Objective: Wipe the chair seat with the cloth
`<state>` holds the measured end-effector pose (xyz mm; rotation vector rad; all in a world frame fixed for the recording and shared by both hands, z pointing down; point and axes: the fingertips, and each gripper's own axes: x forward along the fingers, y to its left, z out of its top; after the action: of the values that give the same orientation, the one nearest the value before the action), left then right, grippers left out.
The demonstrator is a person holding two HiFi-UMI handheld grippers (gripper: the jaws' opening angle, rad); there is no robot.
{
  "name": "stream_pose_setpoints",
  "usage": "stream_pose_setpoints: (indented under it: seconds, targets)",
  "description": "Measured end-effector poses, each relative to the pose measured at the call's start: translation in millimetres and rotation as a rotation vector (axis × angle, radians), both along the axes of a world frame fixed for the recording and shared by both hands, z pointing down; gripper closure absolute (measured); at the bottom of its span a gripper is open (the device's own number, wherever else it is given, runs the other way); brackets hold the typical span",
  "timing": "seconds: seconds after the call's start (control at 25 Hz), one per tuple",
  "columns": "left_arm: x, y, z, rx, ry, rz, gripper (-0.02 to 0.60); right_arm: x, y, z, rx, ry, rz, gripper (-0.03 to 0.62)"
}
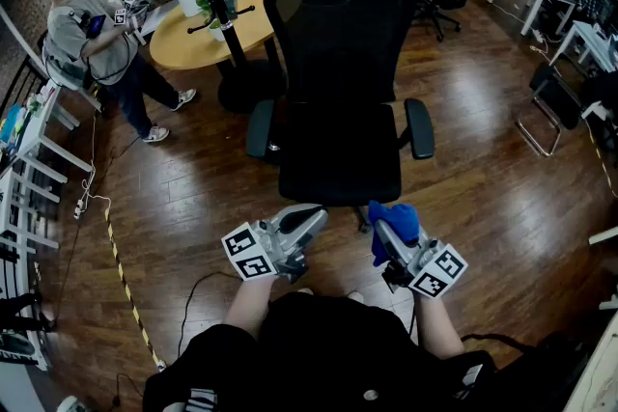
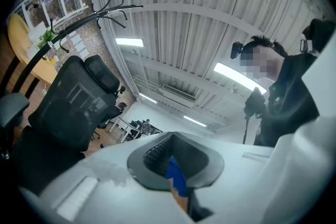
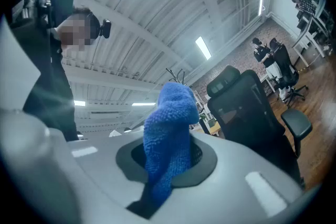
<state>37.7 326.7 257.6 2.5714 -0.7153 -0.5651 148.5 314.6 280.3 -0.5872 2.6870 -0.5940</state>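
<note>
Legible text or numbers: none in any view
Left gripper's white marker cube [image 1: 248, 252]: black square code only
Right gripper's white marker cube [image 1: 436, 271]: likewise

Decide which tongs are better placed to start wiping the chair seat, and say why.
Right. The right tongs grip the blue cloth just short of the chair seat; the left tongs are shut, without cloth.

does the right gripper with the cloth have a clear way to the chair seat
Probably yes: the right gripper holds the blue cloth just short of the chair seat, nothing lies between them, and the armrests sit out to the sides.
</note>
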Motion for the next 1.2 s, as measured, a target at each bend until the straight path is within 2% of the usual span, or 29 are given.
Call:
stream_pose_setpoints:
  seconds: [0.32, 0.48, 0.64, 0.88, 1.0, 1.2]
  targets:
    - [5.2, -39.1, -10.3, 0.032, -0.010, -0.046, 0.584, 24.9, -52.6, -1.4, 0.019, -0.009, 0.042, 0.559]
    - [-12.3, -74.9, 2.5, 0.022, 0.001, -0.057, 0.584, 14.0, -90.6, 8.9, 0.014, 0.008, 0.058, 0.559]
    - [-41.1, -136.5, 18.5, 0.024, 0.039, -0.056, 0.584, -15.2, -150.8, 22.2, 0.014, 0.055, 0.075, 0.559]
    - [-78.0, -242.0, 43.4, -0.031, 0.040, -0.016, 0.584, -62.2, -255.2, 34.2, -0.036, 0.145, 0.125, 0.559]
    - [-91.3, -273.3, 50.8, -0.070, 0.032, 0.004, 0.584, -73.9, -289.0, 33.8, -0.058, 0.195, 0.160, 0.559]
    - [-114.7, -311.2, 63.3, -0.139, 0.052, -0.026, 0.584, -75.4, -337.2, 40.5, -0.096, 0.237, 0.208, 0.559]
